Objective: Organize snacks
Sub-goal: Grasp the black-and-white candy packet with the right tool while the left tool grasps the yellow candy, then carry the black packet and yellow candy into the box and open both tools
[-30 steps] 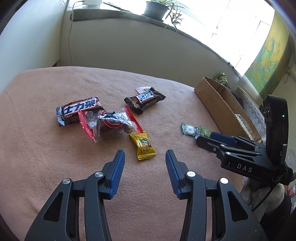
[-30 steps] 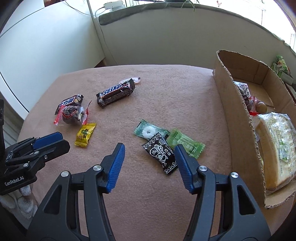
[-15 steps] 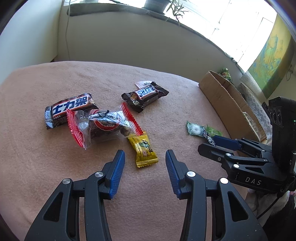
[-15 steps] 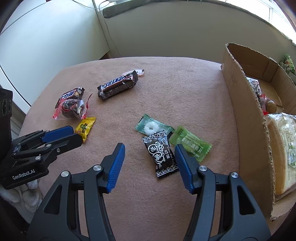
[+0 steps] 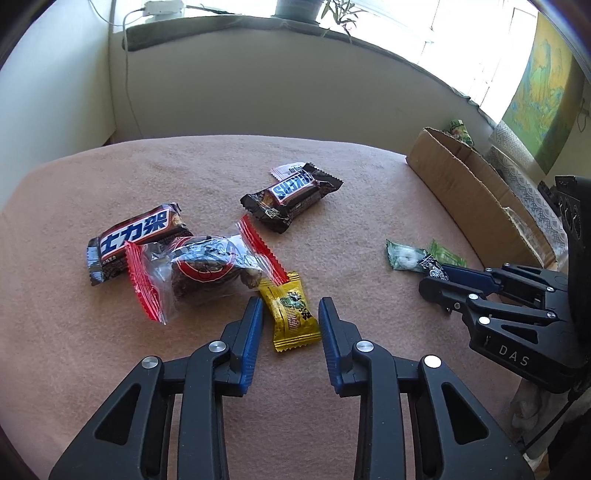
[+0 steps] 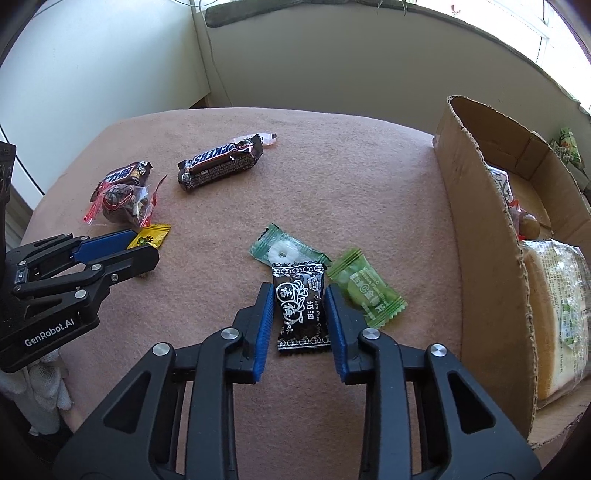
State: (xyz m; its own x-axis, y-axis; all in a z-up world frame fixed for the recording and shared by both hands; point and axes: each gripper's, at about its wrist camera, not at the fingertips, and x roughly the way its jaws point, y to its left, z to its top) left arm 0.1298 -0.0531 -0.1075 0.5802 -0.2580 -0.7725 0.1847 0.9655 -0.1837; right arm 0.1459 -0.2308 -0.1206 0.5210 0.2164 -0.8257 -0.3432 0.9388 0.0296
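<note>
Yellow candy (image 5: 291,317) now between your left tongs (image 5: 291,314), black candy (image 6: 301,310) between right tongs (image 6: 300,304); both jaws closing from wide, pads not yet pressing. Pickups imminent; cardboard box (image 6: 480,236) right of right tongs.

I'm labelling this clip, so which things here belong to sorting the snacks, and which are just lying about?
Part of the job:
- yellow candy, left gripper jaws closing around it
- black candy, right gripper jaws closing around it
- two green candies
- chocolate bars
- cardboard box

Lying about:
- potted plant
- wall cable
</note>
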